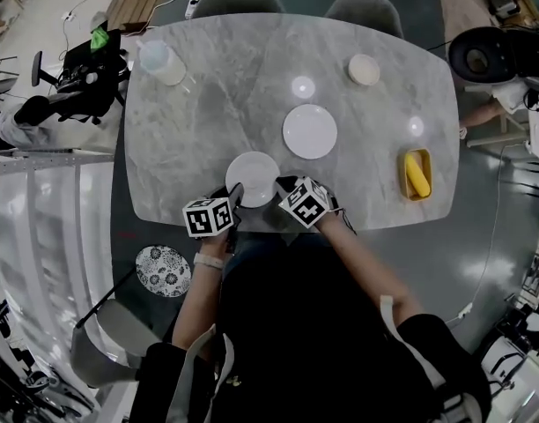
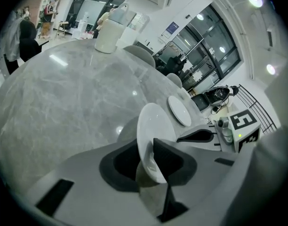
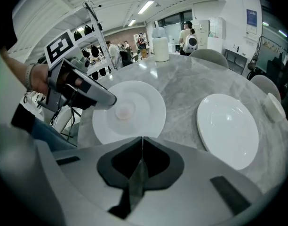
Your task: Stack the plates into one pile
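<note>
Broadly, the grey marbled desk (image 1: 208,104) fills the middle of the head view. Just right of centre lies the larger plate (image 1: 309,131), flat and alone. Below and left of it, near the desk's lower edge, is the smaller plate (image 1: 253,179), apart from the larger one. The left claw (image 1: 236,194) is clamped narrowly on this plate's lower-left rim, one pad on each face. The right claw (image 1: 284,186), just beside the plate's lower-right rim, has its jaws together, holding nothing.
</note>
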A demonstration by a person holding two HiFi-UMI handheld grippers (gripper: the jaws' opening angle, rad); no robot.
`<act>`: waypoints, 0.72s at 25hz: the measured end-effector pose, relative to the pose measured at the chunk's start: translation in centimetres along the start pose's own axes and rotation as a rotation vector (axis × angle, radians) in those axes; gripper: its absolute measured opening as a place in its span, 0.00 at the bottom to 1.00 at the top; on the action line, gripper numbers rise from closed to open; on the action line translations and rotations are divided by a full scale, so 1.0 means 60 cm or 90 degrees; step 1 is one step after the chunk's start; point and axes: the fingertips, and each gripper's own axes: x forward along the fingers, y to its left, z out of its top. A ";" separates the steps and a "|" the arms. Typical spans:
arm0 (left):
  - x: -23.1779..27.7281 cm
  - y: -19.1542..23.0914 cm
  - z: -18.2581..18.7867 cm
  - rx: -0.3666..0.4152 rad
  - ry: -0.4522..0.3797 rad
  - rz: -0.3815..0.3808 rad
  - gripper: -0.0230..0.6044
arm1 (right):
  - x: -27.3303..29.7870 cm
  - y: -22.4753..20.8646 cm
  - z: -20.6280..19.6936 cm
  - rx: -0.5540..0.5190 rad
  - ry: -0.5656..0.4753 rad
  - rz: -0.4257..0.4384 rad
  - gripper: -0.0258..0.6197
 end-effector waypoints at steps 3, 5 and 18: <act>0.003 -0.007 0.008 -0.009 -0.003 -0.019 0.16 | -0.006 -0.002 -0.006 -0.005 0.008 -0.005 0.07; 0.004 -0.016 0.015 -0.025 -0.013 -0.043 0.13 | -0.012 -0.007 -0.009 0.004 0.006 -0.011 0.07; 0.015 -0.073 0.066 -0.051 -0.044 -0.121 0.08 | -0.068 -0.051 -0.034 0.052 -0.011 -0.052 0.07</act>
